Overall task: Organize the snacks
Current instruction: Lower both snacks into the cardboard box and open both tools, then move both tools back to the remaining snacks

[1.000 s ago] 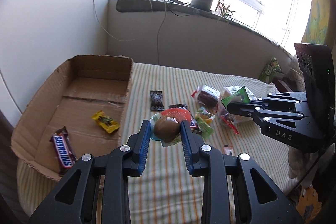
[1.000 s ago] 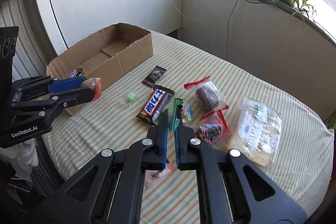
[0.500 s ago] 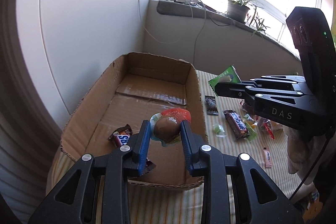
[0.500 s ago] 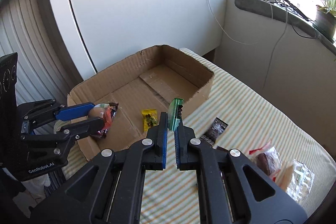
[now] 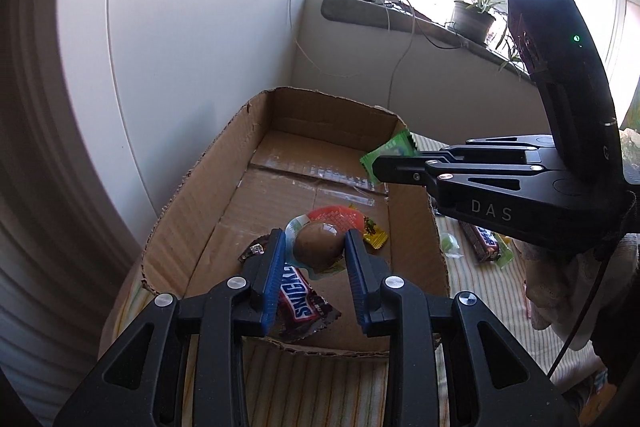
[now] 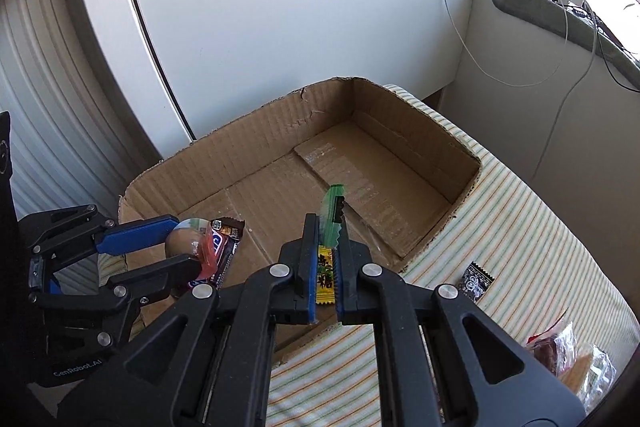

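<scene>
An open cardboard box (image 5: 180,203) (image 6: 240,143) stands on the striped table. My left gripper (image 5: 315,235) (image 6: 183,243) hovers over its near end, its jaws opening, both pads still against a brown egg-shaped snack (image 5: 318,247) in a clear and red wrapper. My right gripper (image 6: 327,230) (image 5: 380,167) is shut on a thin green packet (image 6: 333,211) (image 5: 390,153) above the box's middle. On the box floor lie a Snickers bar (image 5: 298,293) and a yellow candy (image 5: 374,233) (image 6: 325,275).
On the striped cloth right of the box lie a small black packet (image 6: 476,281), a pale green candy (image 5: 448,243), a chocolate bar (image 5: 482,241) and clear bags of snacks (image 6: 560,351). A white wall stands just behind the box. A potted plant (image 5: 472,19) stands on the windowsill.
Both grippers have swung left from above the snacks on the cloth to above the box, each carrying its snack. The box now fills both views.
</scene>
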Demonstrator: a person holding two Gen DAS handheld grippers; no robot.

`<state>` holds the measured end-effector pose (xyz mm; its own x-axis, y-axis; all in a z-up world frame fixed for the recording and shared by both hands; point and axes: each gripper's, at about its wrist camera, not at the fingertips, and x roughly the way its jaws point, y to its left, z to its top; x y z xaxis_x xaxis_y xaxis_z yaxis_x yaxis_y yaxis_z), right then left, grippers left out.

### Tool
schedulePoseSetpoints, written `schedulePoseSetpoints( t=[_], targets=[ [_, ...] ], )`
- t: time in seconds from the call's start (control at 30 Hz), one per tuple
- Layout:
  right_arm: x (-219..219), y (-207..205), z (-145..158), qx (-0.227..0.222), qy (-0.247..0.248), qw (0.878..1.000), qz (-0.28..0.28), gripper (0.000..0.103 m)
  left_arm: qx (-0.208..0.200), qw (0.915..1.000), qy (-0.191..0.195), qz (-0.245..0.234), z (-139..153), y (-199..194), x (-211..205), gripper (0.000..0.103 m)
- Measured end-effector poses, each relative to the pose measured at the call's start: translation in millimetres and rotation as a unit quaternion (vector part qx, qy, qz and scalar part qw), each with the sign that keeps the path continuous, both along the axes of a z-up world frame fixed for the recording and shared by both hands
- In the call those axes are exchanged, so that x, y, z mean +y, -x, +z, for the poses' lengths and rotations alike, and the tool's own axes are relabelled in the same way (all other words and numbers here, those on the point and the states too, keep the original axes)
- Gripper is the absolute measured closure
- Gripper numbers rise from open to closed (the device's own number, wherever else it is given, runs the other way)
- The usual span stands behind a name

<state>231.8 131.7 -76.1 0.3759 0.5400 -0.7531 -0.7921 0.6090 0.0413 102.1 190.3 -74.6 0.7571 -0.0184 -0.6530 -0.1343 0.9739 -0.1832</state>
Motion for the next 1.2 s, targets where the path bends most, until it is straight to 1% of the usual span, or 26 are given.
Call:
schedulePoseSetpoints(
  t=[0.07, 0.1, 0.13, 0.2, 0.27, 0.33, 0.4, 0.57, 0.83, 1.03, 1.2],
  targets=[
    [2.2, -0.1, -1.4, 0.001, 0.002, 1.0, 0.002, 0.096, -0.001, 1.0, -0.002, 0.003, 0.6, 0.4, 0.0, 0.07],
    [2.0, 0.0, -1.3, -0.001, 0.004, 1.0, 0.001, 0.09, 0.0, 1.0, -0.004, 0.005, 0.9, 0.2, 0.0, 0.064],
    [2.0, 0.4, -0.9, -0.004, 0.005, 1.0, 0.0, 0.083, -0.001, 1.0, -0.004, 0.007, 1.2, 0.7, 0.3, 0.059],
    [0.4, 1.3, 1.0, -0.01, 0.001, 1.0, -0.003, 0.046, -0.003, 0.9999, -0.009, 0.009, 2.5, 1.4, -0.4, 0.045],
    [-3.2, 2.8, 4.7, -0.019, -0.006, 1.0, -0.006, 0.037, -0.005, 0.9999, -0.011, 0.011, 4.0, 2.9, -1.0, 0.045],
    [-6.5, 3.5, 7.8, -0.019, -0.008, 1.0, -0.009, 0.035, -0.007, 0.9999, -0.011, 0.01, 5.7, 4.5, -2.2, 0.045],
    [-10.7, 4.8, 10.9, -0.023, -0.009, 1.0, -0.013, 0.032, -0.009, 0.9999, -0.011, 0.009, 7.2, 6.0, -4.2, 0.045],
    [-30.9, 10.7, 20.9, -0.03, -0.016, 0.999, -0.021, 0.032, -0.015, 0.9999, -0.008, 0.002, 11.6, 8.6, -11.9, 0.045],
    [-92.9, 21.1, 28.9, -0.036, -0.02, 0.998, -0.051, 0.031, -0.027, 0.9993, -0.003, -0.024, 18.1, 11.0, -38.2, 0.045],
    [-153.3, 29.7, 20.5, -0.02, -0.02, 0.996, -0.09, 0.031, -0.028, 0.9981, 0.005, -0.055, 18.9, 7.5, -66.0, 0.045],
    [-197.1, 42.5, -2.0, 0.016, -0.018, 0.992, -0.123, 0.031, -0.022, 0.996, 0.009, -0.086, 15.3, -2.0, -91.6, 0.049]
  ],
)
